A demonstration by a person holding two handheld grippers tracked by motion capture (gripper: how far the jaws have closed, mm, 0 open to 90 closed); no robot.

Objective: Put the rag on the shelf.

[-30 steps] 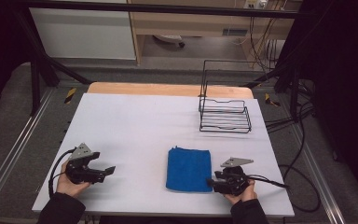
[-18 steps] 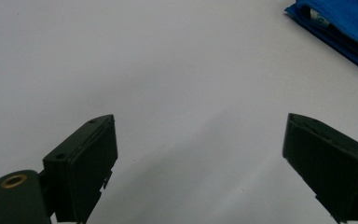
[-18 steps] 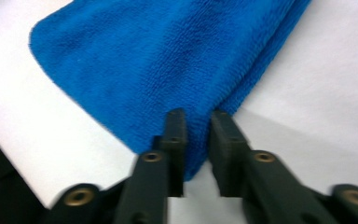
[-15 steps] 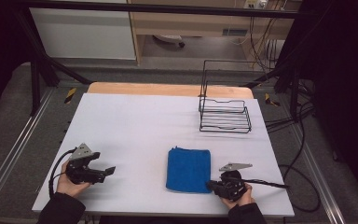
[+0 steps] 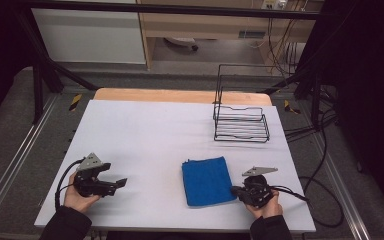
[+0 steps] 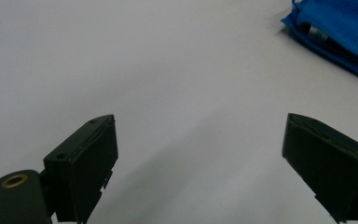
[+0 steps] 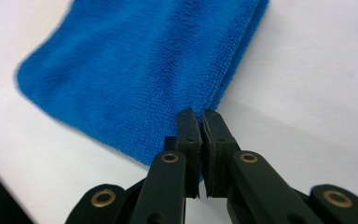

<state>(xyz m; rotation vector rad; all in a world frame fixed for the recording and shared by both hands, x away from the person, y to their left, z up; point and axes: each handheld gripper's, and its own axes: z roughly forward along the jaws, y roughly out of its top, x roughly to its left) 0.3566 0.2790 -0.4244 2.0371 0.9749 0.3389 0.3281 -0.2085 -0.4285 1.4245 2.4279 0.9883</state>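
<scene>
High view is sitting above the near edge, looking forward and down over the whole white table (image 5: 145, 135). Left gripper view is skimming low across bare tabletop, catching the blue towel (image 6: 340, 28) far off at its top right. Right gripper view is hovering right up against that same towel, also seen from above

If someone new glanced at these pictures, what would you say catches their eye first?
The blue cloth stands out, folded on the white table near its front edge. The right gripper has just closed at the cloth's right edge, its jaws pressed together on the corner of the fabric in the right gripper view. Farther back on the right stands a black wire rack, while the left gripper rests open at the front left.
</scene>
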